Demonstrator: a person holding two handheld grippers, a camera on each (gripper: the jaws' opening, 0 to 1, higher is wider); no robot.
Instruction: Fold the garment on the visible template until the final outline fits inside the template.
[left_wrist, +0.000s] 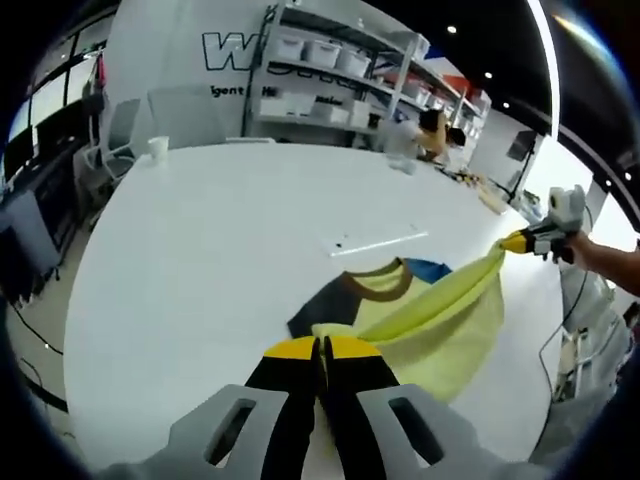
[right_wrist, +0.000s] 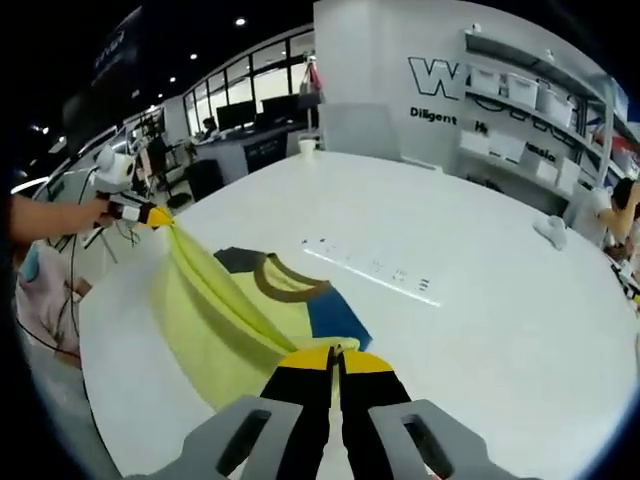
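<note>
Garment (left_wrist: 440, 325): a yellow T-shirt with a brown collar (left_wrist: 380, 283), 1 dark grey sleeve (left_wrist: 322, 305) and 1 blue sleeve (left_wrist: 428, 270). It lies on the white desk (left_wrist: 220, 260), collar end flat on the surface, the yellow body partly lifted. A yellow edge is stretched taut between the 2 hand-held grippers and raised off the desk.

Left hand-held gripper (left_wrist: 321, 347): jaws pressed together, yellow cloth pinched at the yellow tips. In the right gripper view it appears at the left (right_wrist: 150, 214), held in a person's hand (right_wrist: 90, 212), with the cloth running away from its tip.

Right hand-held gripper (right_wrist: 336, 358): jaws closed on the other end of the same yellow edge. In the left gripper view it appears at the right (left_wrist: 520, 241), held by a hand (left_wrist: 585, 245), cloth fanning down from it to the desk.

Template: thin pale line marks (right_wrist: 370, 268) on the desk just beyond the collar; the full outline cannot be made out.

Surroundings: a white cup (left_wrist: 157, 147) stands at the far desk edge. White shelving (left_wrist: 340, 70) with storage bins stands behind the desk, beside a wall with large lettering (right_wrist: 440, 80). People (left_wrist: 440, 135) sit at the far end. Office desks with monitors (right_wrist: 250, 112) sit in the background of the right gripper view.
</note>
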